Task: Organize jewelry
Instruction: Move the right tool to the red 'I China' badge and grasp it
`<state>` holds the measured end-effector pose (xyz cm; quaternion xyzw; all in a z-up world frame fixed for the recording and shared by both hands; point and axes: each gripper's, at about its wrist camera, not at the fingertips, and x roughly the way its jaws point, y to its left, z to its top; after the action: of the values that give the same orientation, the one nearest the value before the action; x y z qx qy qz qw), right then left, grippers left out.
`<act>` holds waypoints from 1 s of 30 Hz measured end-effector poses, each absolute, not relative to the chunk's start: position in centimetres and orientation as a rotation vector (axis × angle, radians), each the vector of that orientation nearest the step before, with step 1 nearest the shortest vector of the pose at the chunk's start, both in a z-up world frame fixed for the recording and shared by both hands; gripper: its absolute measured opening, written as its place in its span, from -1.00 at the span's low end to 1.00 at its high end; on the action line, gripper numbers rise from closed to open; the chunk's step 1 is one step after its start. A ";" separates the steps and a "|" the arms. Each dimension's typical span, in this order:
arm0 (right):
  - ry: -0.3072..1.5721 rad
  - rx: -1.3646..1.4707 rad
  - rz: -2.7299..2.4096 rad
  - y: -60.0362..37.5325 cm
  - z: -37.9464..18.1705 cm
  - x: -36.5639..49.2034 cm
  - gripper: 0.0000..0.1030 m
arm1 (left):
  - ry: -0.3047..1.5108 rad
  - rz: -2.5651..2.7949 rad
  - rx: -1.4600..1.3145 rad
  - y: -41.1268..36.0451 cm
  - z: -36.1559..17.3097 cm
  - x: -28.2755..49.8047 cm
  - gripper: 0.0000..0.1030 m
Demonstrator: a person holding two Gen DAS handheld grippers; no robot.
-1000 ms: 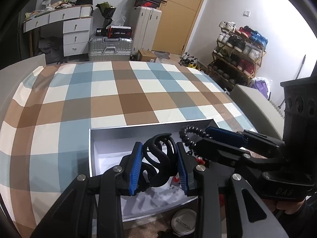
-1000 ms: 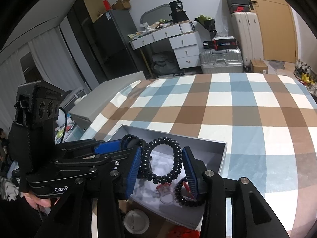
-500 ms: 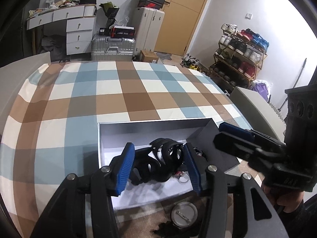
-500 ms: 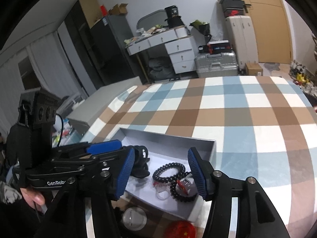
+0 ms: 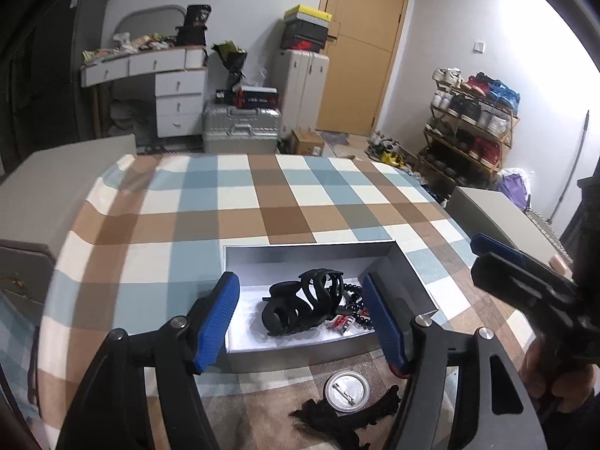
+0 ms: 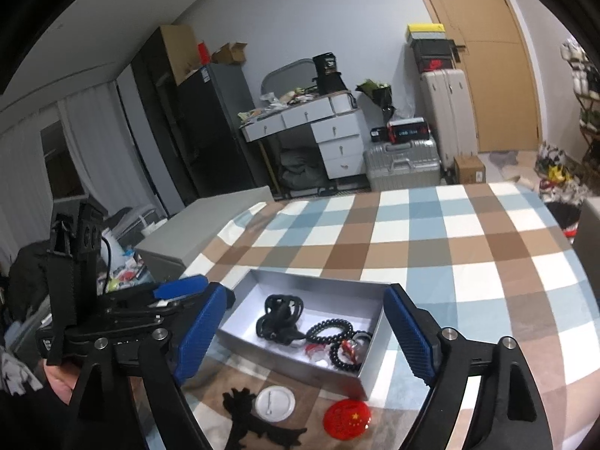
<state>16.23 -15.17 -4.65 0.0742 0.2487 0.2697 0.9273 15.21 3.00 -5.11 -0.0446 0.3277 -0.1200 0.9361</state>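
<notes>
A grey open box (image 5: 416, 273) (image 6: 369, 373) sits on the checked tablecloth. In it lie a black hair claw (image 5: 300, 305) (image 6: 279, 317), a black bead bracelet (image 6: 330, 332) (image 5: 352, 294) and small red pieces (image 6: 347, 347). My left gripper (image 5: 303, 324) is open and empty above the box's near side. My right gripper (image 6: 305, 332) is open and empty above the box. In front of the box lie a white round pin badge (image 5: 347, 392) (image 6: 274, 404), a black fuzzy piece (image 5: 345, 416) (image 6: 247, 422) and a red round badge (image 6: 347, 420).
The checked tablecloth (image 5: 262, 210) stretches far behind the box. Grey cabinets stand at the table's left (image 5: 45, 172) and right (image 5: 498, 213). A desk, suitcases and a shoe rack stand along the far walls.
Both grippers opened and let go: the hair claw and the bead bracelet now lie in the box. Both grippers pulled back and up from it.
</notes>
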 end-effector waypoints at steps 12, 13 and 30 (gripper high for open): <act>0.486 0.114 0.515 -15.5 -4.9 12.7 0.94 | 0.621 -0.133 -0.088 3.8 -5.5 11.9 0.58; 0.490 0.110 0.514 -15.5 -5.0 12.5 0.95 | 0.623 -0.125 -0.089 3.8 -5.6 11.8 0.58; 0.667 0.108 0.425 -16.9 -11.1 11.6 1.00 | 0.667 -0.079 -0.113 3.6 -9.7 8.1 0.79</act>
<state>11.59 -16.86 -11.09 0.0524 0.3248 0.2071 0.9214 8.12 3.65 -9.71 -0.0555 0.3273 -0.0386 0.9425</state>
